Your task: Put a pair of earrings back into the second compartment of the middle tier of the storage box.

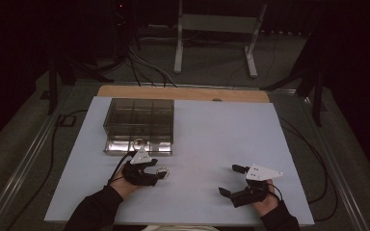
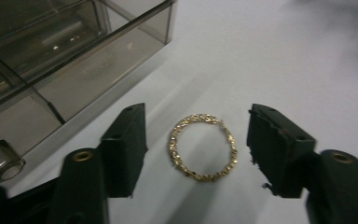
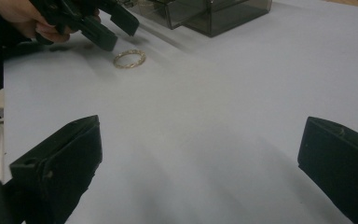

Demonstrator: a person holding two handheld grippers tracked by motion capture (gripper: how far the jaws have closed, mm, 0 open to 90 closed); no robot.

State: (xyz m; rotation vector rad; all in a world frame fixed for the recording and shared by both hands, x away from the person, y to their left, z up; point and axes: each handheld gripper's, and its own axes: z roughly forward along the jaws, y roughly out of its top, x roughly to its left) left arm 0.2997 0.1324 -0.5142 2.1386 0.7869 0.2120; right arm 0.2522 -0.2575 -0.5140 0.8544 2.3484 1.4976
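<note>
A gold chain bracelet (image 2: 203, 147) lies flat on the white table, closed into a ring. My left gripper (image 2: 196, 149) stands open over it, one jaw on each side and neither touching it. In the high view the left gripper (image 1: 160, 172) sits just in front of the smoked clear box (image 1: 139, 118), with the bracelet (image 1: 163, 172) at its tips. The right gripper view shows the bracelet (image 3: 129, 59) far off by the left gripper (image 3: 114, 30). My right gripper (image 3: 198, 158) is open wide over bare table, and in the high view the right gripper (image 1: 231, 180) is near the front right.
The box has several compartments and a drawer pulled out at the front (image 1: 137, 146), with a small clear knob (image 2: 0, 160). The white table top (image 1: 221, 134) ends in a wooden strip (image 1: 183, 93) at the back. Cables and a metal stand (image 1: 217, 29) lie beyond.
</note>
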